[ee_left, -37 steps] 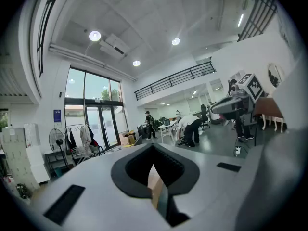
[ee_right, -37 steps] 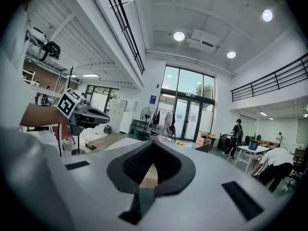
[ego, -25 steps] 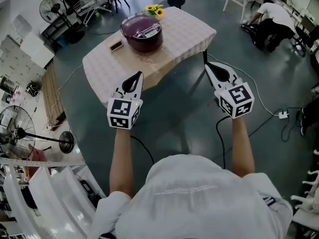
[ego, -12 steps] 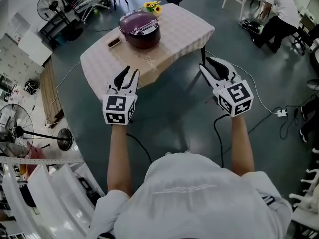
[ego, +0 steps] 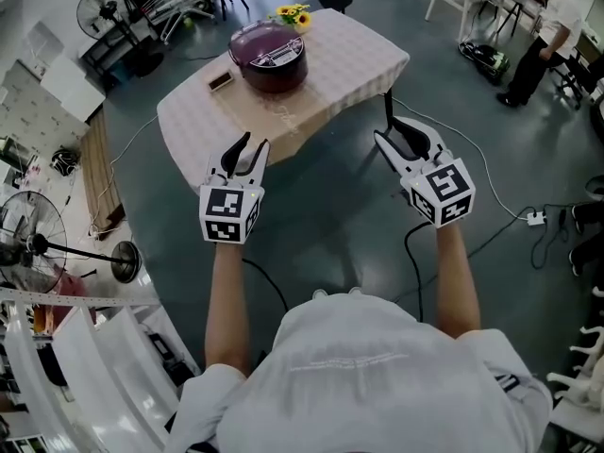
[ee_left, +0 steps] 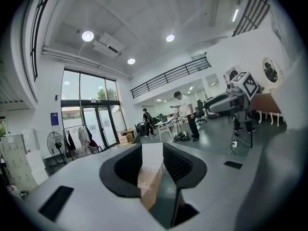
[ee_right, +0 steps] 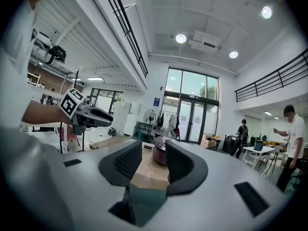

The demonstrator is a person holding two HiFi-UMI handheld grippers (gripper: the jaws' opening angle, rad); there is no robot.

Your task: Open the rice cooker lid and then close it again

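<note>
Approaching, lid untouched: you held the left gripper (ego: 245,145), jaws parting and empty, short of the table (ego: 189,121). The cooker (ego: 269,59), lid (ego: 268,43) down, stood well ahead. Your right gripper (ego: 396,130) parted likewise, empty. The next move probably called for closing in on the lid.

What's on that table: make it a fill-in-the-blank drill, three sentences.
The rice cooker stands on the table with its lid ____.
Beyond it, at the table's far edge, are yellow ____.
In the head view, the small dark box lies on the cooker's ____ side.
Missing: closed; flowers; left.
</note>
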